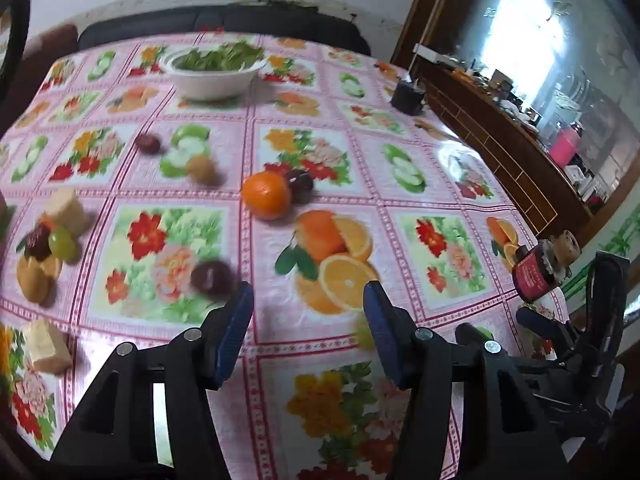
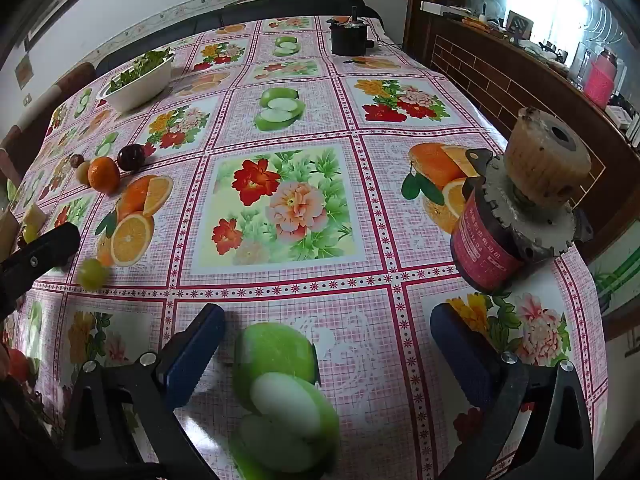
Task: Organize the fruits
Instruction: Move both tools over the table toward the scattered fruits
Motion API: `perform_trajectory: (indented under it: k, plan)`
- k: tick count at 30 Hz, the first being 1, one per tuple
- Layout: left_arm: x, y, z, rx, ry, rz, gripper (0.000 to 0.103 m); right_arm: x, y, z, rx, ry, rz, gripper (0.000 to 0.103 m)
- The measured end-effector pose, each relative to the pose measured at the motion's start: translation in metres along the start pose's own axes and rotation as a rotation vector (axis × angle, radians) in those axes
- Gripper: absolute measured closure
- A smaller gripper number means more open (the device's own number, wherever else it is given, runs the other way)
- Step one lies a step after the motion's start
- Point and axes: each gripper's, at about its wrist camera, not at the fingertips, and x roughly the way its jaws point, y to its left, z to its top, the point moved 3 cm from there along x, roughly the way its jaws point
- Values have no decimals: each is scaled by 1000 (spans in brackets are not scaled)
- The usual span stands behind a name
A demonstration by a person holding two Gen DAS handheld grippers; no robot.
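Left wrist: left gripper (image 1: 308,316) jaws apart, nothing held, above the tablecloth (image 1: 400,208); orange (image 1: 266,195) ahead, touching a dark plum (image 1: 301,185) | Right wrist: right gripper (image 2: 326,330) gaping wide, empty; green grape (image 2: 91,274) sits far left, orange (image 2: 103,174) beyond.
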Motion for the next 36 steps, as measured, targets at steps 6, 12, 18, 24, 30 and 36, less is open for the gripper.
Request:
perform_trajectory:
  k: [6, 12, 18, 24, 30, 36]
  plan:
    - [-13, 27, -3, -59, 7, 100, 48, 0, 0, 0, 1, -4, 1, 0]
    - [-30, 12, -13, 19, -21, 252, 48, 0, 0, 0, 0, -3, 0, 0]
    - [-57, 4, -16, 43, -40, 280, 47, 0, 0, 0, 1, -2, 1, 0]
    - [-81, 4, -23, 45, -64, 259, 47, -11, 0, -2, 28, 15, 31, 0]
    - [-101, 12, -34, 24, -74, 252, 47, -35, 11, -6, 135, -7, 222, 0]
    - [-114, 36, -47, -31, -68, 279, 47, -82, 46, -3, -32, -128, 48, 0]
